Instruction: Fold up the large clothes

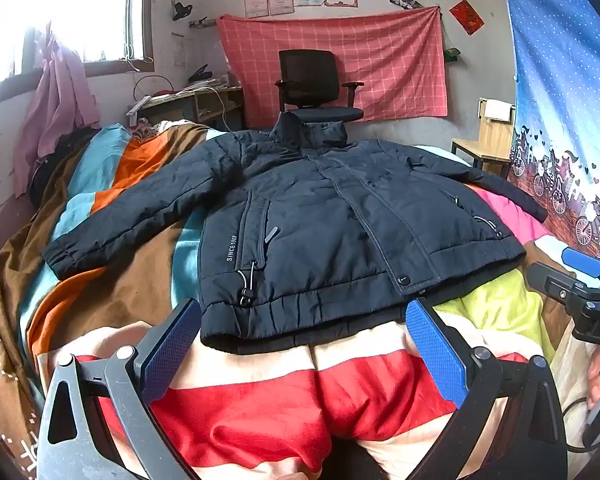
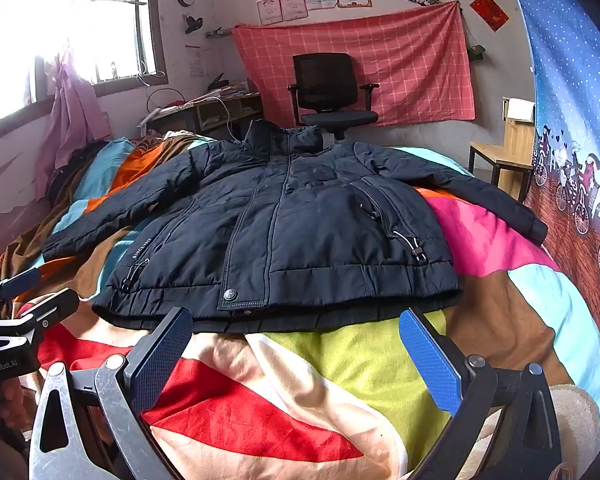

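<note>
1. A dark navy padded jacket (image 1: 320,216) lies flat and front-up on a bed, spread over a bedspread (image 1: 260,412) of bright colour blocks. Its collar points to 12 o'clock and its hem to 6 o'clock.
2. The jacket is closed down the front; one sleeve stretches out toward 8 o'clock, the other toward 3 o'clock.
3. The left gripper (image 1: 304,356) hovers just short of the hem at 6 o'clock in its own view. Its blue-padded fingers (image 1: 172,352) are spread wide with nothing between them but the bedspread.
4. The right gripper (image 2: 296,360) sits likewise near the hem, further toward the jacket's 3 o'clock side. Its fingers (image 2: 432,364) are also spread wide and hold nothing.
5. Neither gripper touches the jacket.
6. Beyond the collar, at 12 o'clock, a black office chair (image 1: 312,84) stands before a red checked cloth (image 1: 340,60) hung on the wall.
7. A window (image 1: 72,12) glares at 10 o'clock, and a blue patterned curtain (image 1: 564,92) hangs at 2 o'clock.
</note>
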Motion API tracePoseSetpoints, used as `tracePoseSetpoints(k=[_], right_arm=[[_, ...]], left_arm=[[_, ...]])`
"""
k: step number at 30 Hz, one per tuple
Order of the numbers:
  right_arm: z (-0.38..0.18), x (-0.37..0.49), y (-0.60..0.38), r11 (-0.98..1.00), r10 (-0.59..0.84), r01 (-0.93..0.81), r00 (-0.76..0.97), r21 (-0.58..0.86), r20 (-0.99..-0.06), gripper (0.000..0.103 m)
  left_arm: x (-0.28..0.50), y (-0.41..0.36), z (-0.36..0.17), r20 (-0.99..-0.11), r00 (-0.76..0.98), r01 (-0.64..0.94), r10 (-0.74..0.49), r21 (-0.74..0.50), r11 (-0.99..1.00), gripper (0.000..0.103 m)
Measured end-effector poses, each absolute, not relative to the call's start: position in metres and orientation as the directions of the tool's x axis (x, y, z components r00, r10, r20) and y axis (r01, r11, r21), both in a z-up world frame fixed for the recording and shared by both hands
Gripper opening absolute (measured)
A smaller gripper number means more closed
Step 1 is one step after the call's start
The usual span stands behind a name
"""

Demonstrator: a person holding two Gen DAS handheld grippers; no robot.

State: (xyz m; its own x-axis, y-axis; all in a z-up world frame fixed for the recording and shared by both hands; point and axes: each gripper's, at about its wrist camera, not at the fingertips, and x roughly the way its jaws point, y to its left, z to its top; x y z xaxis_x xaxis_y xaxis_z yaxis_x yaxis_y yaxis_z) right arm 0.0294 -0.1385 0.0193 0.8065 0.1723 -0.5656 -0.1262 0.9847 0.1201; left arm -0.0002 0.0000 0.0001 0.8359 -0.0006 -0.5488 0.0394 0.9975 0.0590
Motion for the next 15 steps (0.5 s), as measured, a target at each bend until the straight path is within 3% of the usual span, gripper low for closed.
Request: tracePoseSetpoints(k=[15], right_arm=[[0.0190,0.0291,-0.1384,0.985,0.171,-0.125,0.807,0.121,-0.565,0.103]], left_arm=[[-0.0001,0.0001,0.0000,-0.549,0.835,0.041,-0.003,0.056,0.998,0.100]])
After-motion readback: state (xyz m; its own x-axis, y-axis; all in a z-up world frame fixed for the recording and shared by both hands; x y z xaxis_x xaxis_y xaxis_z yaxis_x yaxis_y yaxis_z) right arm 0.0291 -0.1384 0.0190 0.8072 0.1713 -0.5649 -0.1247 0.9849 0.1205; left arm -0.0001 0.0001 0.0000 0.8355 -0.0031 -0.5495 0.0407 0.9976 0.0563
